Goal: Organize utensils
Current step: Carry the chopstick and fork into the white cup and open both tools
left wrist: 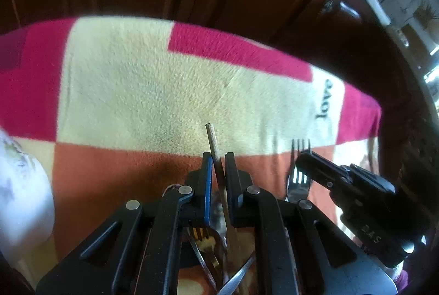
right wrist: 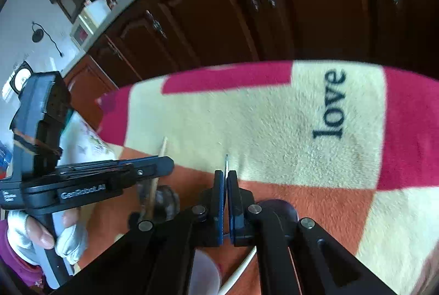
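Left gripper (left wrist: 218, 157) is clamped on a wooden chopstick (left wrist: 211, 138), lifted clear of the patterned cloth (left wrist: 137, 92) on the table, probably so it can be sorted. Right gripper (right wrist: 225, 177), just beside it, pinches a fork (left wrist: 300, 171) edge-on, tines forward. Below the left gripper lie more utensils (left wrist: 211, 248), apparently the unsorted pile near the table's near edge.

Both tools are black plastic. The left gripper (left wrist: 218, 157) shows blue finger pads (left wrist: 209, 185) and round silver pins (left wrist: 185, 189). White lettering marks its side. A pale glove (right wrist: 65, 240) leaves bare fingers (right wrist: 41, 234) showing above a magenta sleeve (right wrist: 16, 264).
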The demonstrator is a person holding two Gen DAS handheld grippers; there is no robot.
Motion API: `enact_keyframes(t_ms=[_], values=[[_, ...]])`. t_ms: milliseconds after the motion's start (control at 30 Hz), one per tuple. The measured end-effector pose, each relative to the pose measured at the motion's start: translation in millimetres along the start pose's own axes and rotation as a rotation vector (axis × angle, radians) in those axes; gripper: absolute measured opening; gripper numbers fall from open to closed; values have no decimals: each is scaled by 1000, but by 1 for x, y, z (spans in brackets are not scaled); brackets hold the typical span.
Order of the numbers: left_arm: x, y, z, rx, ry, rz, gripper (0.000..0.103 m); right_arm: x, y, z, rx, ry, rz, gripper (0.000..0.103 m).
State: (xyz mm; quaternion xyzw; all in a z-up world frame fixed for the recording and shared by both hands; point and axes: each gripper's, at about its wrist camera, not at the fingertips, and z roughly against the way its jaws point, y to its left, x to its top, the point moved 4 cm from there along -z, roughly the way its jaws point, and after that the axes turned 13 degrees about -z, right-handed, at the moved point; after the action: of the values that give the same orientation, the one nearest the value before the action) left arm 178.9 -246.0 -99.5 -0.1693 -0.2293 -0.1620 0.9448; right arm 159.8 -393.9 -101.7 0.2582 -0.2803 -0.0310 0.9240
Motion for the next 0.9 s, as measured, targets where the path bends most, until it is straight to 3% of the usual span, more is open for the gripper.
enact_keyframes(t_ms=[367,700,900], values=[[-10,-23,96,-55,-153,-58,5,-13,46,86,-37,-182,86,2],[-31,-28,164,-54,-240,-69,4,-33,89,138,-90,-268,169,2],[-32,-20,212,-52,-306,-66,4,-27,112,165,-96,-311,192,2]])
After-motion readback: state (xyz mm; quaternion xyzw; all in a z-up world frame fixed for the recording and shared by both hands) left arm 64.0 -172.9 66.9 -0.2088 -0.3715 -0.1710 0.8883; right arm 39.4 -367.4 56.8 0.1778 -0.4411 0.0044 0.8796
